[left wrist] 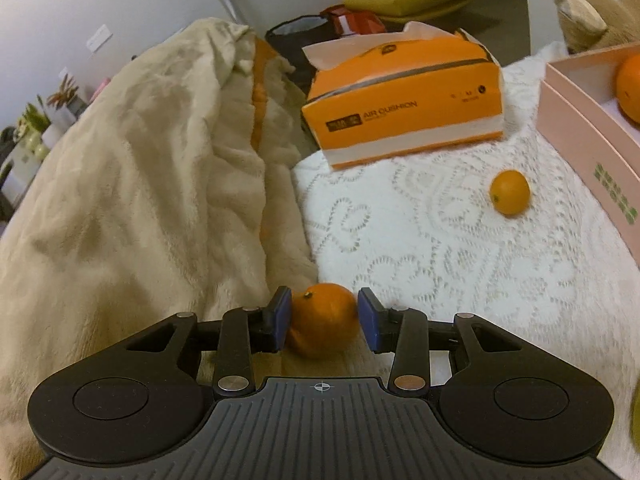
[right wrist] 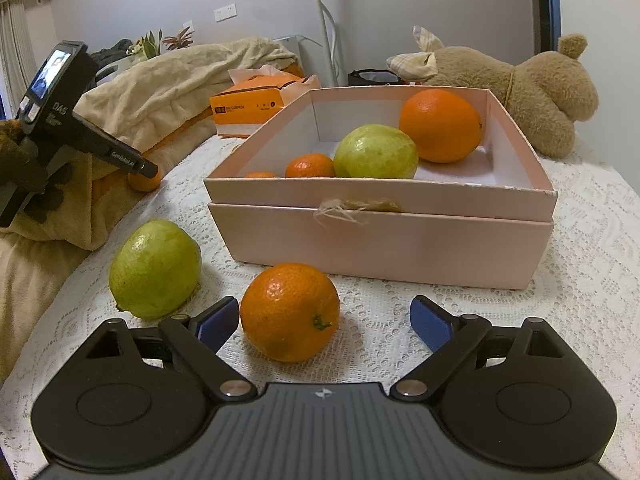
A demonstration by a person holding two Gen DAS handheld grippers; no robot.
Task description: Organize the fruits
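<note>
A pink box (right wrist: pixel 380 240), open at the top and seated in its own lid, is taken as the landmark on the white lace cloth (right wrist: pixel 580 280). Inside it, a large orange (right wrist: pixel 440 125) is seen at the far right corner, a green guava (right wrist: pixel 375 152) beside it toward the middle, and a small mandarin (right wrist: pixel 310 165) to the left of the guava; a sliver of a further orange fruit (right wrist: pixel 260 175) is glimpsed behind the near wall, though too little of it is shown to tell what kind. In front of the box, an orange (right wrist: pixel 290 312) is lying on the cloth between the spread jaws of the right gripper (right wrist: pixel 324 322), whose blue pads are held well apart, with a clear gap on the right side. To the front left of the box a second guava (right wrist: pixel 155 269) is resting on the cloth. Farther left of the box, at the edge where the cloth meets a beige blanket (left wrist: pixel 140 180), a mandarin (left wrist: pixel 325 320) is framed by the left gripper (left wrist: pixel 325 322); its pads are set just beside the fruit, and it cannot be told for certain whether they are pressing on it. Another small mandarin (left wrist: pixel 510 192) is lying loose on the cloth near the box's left wall. Behind the box, an orange tissue pack (left wrist: pixel 404 108) and a plush toy (right wrist: pixel 532 88) are seen.
</note>
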